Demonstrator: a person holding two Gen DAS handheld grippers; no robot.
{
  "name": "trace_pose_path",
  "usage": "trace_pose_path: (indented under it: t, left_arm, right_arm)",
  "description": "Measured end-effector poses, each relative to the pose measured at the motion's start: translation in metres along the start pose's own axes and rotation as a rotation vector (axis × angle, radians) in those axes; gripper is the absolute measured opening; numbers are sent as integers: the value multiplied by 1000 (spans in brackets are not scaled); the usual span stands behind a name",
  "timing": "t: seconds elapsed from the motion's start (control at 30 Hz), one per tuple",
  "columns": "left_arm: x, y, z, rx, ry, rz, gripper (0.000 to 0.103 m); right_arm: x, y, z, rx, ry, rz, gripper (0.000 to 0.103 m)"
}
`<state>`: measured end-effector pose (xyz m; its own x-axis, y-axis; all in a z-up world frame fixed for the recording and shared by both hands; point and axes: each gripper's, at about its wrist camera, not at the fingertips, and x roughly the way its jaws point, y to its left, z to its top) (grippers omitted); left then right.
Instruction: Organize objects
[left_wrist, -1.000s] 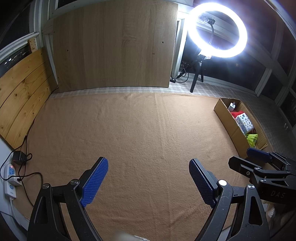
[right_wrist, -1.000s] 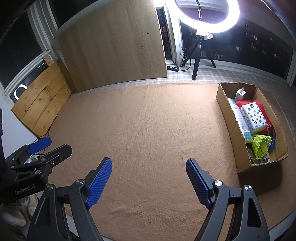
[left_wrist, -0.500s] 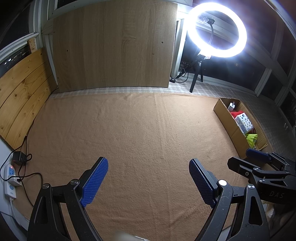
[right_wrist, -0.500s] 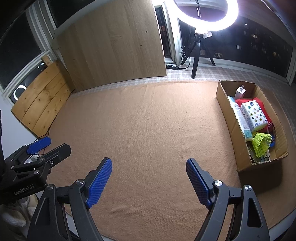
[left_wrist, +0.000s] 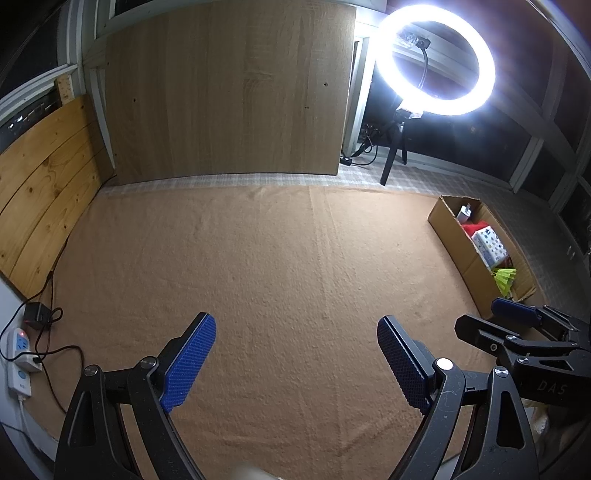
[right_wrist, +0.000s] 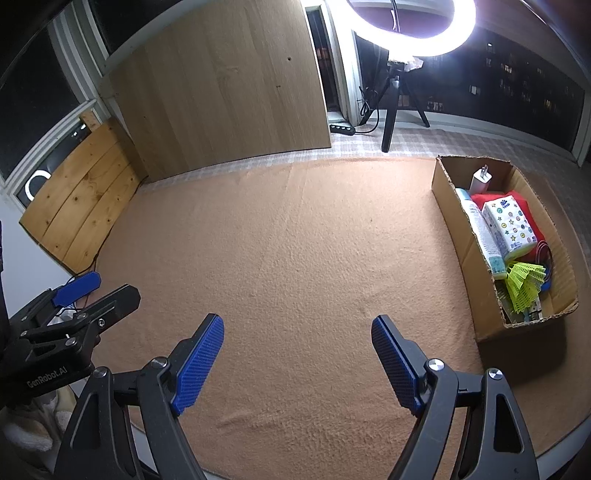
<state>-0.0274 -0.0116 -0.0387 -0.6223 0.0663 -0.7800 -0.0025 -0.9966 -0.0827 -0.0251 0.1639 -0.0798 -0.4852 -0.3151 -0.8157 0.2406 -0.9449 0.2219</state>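
item: cardboard box (right_wrist: 465, 236) at the surface's right edge, already holding tissue pack (right_wrist: 511, 229), shuttlecock (right_wrist: 524, 284); left gripper (left_wrist: 295, 363), right gripper (right_wrist: 297, 360) fingers spread, empty; we judge sorting finished, next move: none evident

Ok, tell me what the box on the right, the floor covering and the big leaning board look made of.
Box: corrugated cardboard, plain brown and matt, with raw torn edges.
Floor covering: tan fabric, probably felt or fleece blanket, with a nappy surface and soft creases.
Leaning board: wood-grain panel, smooth, likely laminate.
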Motion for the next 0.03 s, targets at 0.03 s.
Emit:
trace_pose_path:
  t: [0.03]
  left_arm:
    - [2,0,0,0,4,0,91]
  right_arm:
    - [2,-1,0,4,4,0,79]
